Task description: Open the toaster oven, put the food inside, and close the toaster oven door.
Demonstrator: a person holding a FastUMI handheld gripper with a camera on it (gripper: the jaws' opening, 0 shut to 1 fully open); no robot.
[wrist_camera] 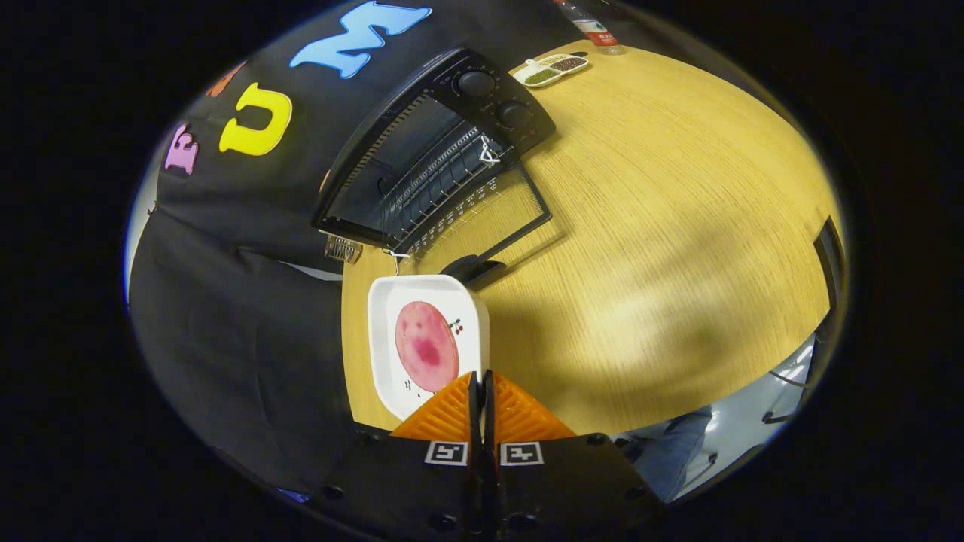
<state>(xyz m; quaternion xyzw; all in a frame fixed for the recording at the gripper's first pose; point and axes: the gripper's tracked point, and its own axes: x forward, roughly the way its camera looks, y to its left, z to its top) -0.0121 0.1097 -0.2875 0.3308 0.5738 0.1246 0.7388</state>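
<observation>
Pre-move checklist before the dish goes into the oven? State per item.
1. Toaster oven door open: ok, it lies folded down onto the table.
2. Rack inside free to take the dish: cannot tell, the far part of the cavity is dark.
3. Food seated in the white dish: ok, it lies flat in the middle.
4. Tongs gripping the dish: ok, both fingers are pressed together on its near rim.
5. Path from dish to oven: not ok, the door handle sits right at the dish's far edge.
6. Small divided tray beyond the oven, out of the way: ok.
</observation>
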